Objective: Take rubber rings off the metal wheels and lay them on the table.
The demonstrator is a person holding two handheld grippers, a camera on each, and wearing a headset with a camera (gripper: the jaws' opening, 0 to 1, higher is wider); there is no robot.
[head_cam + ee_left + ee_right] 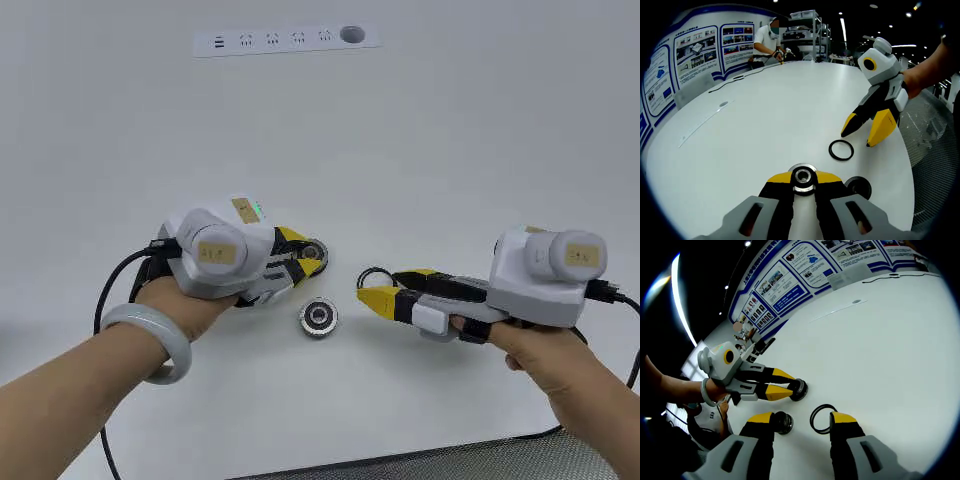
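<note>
- I am holding the left claw [305, 258] pressed together on one metal wheel [803, 177], pinching it at the very tips, just above the desk [450, 150].
- I am keeping the right claw [800, 420] spread and holding nothing; its tips are hanging low over the desk and pointing towards the left claw.
- One rubber ring [830, 150] is lying flat on the desk between the right claw's jaws, close against one of them. I am judging that ring as already delivered.
- A second wheel [318, 318] is lying loose on the desk, flat, axle upward, with a dark band round its rim; I am reading that band as a ring not yet removed.
- Key relation: the loose wheel is sitting between the two claws, towards my side of both and just beside the right claw's other jaw. The empty right claw is therefore the better placed one.
- Whether the pinched wheel is bare I cannot tell; its rim is looking bright in the left gripper view, darker elsewhere.
</note>
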